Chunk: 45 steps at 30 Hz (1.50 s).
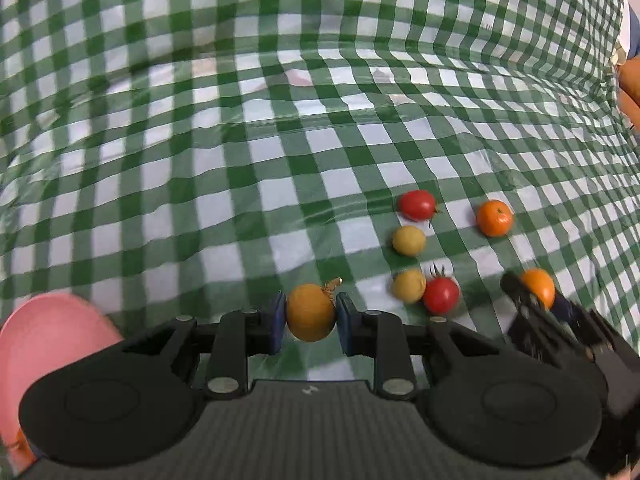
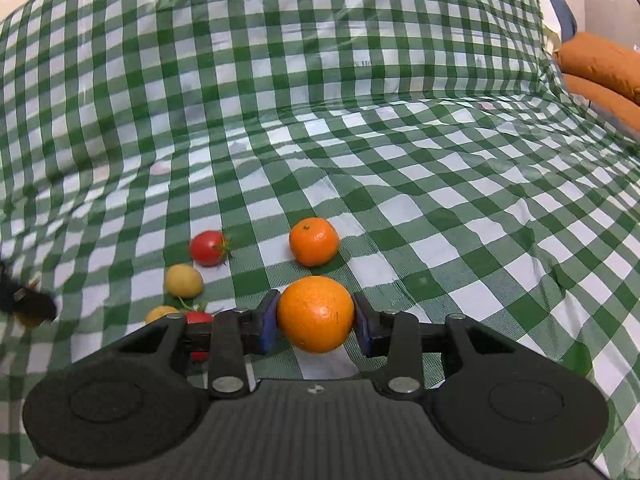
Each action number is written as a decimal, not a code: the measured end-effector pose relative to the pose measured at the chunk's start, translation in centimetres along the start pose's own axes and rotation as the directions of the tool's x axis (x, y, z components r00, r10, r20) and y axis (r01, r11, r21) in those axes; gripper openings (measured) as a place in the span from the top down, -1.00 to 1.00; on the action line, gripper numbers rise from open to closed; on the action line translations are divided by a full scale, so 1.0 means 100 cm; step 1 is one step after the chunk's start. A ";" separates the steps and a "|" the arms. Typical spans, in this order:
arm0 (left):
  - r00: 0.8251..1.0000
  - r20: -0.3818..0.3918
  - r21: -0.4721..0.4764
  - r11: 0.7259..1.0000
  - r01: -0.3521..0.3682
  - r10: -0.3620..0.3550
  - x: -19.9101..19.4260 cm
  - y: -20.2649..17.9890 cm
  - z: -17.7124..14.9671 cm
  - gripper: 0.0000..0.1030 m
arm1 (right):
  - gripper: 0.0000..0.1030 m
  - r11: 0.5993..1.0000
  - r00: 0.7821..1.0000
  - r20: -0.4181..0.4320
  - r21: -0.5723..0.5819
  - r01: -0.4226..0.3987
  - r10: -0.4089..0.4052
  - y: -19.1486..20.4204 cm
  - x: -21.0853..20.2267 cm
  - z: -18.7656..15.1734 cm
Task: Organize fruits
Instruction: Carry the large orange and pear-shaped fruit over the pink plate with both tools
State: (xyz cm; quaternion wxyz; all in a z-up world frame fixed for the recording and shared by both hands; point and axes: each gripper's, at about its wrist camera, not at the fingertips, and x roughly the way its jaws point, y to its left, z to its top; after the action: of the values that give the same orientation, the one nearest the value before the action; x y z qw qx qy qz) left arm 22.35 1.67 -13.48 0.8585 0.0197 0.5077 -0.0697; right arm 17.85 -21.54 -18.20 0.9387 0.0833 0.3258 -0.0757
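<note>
A: What does the left gripper [image 1: 311, 317] hold?
B: Its jaws are clamped on a brownish-yellow fruit [image 1: 311, 312], lifted off the checked cloth [image 1: 240, 160], with the pink plate [image 1: 52, 332] just left of it.
A: And the right gripper [image 2: 316, 322]?
B: Jaws closed on a large orange [image 2: 315, 314]. Just beyond that orange lies a mandarin [image 2: 314, 241]; left of the mandarin, a red tomato [image 2: 208, 248] and a yellow fruit [image 2: 184, 280].
</note>
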 end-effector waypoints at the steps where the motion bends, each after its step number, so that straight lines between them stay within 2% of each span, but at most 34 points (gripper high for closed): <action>1: 1.000 0.004 0.000 1.000 0.000 0.000 -0.008 0.003 -0.005 0.42 | 0.23 1.000 1.000 0.012 0.012 -0.001 0.001 0.000 -0.003 0.001; 6: 1.000 -0.005 -0.014 1.000 0.006 -0.006 -0.054 0.029 -0.042 0.42 | 0.23 1.000 0.999 0.048 0.021 0.001 -0.002 0.010 -0.030 0.004; 10: 1.000 -0.015 -0.048 0.999 -0.016 0.015 -0.089 0.060 -0.077 0.42 | 0.23 0.999 0.997 0.064 -0.005 -0.047 0.047 0.031 -0.074 0.008; 15: 0.999 -0.022 -0.093 0.995 -0.039 0.037 -0.133 0.097 -0.116 0.42 | 0.23 0.985 0.985 0.051 -0.070 -0.159 0.162 0.066 -0.144 0.001; 20: 1.000 0.017 -0.135 0.991 -0.020 0.023 -0.184 0.125 -0.153 0.42 | 0.23 0.948 0.961 0.034 -0.178 -0.263 0.273 0.107 -0.220 -0.014; 25: 0.997 0.075 -0.158 0.987 -0.003 0.015 -0.227 0.139 -0.189 0.42 | 0.23 0.905 0.921 -0.037 -0.176 -0.387 0.387 0.137 -0.283 -0.033; 28: 0.995 0.101 -0.179 0.984 0.014 0.004 -0.245 0.147 -0.204 0.42 | 0.23 0.887 0.912 -0.071 -0.212 -0.409 0.404 0.154 -0.312 -0.047; 35: 0.987 0.155 -0.213 0.977 -0.007 0.041 -0.277 0.162 -0.233 0.42 | 0.23 0.861 0.903 -0.028 -0.292 -0.417 0.428 0.168 -0.353 -0.062; 45: 0.981 0.188 -0.241 0.970 0.008 0.039 -0.293 0.172 -0.246 0.42 | 0.23 0.844 0.897 -0.026 -0.327 -0.424 0.441 0.171 -0.373 -0.070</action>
State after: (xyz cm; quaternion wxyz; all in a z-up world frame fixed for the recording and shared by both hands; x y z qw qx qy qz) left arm -10.54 24.22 -0.45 0.8998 -0.0874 0.4275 -0.0025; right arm -11.97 -0.13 1.49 0.9400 -0.0028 0.2831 0.1903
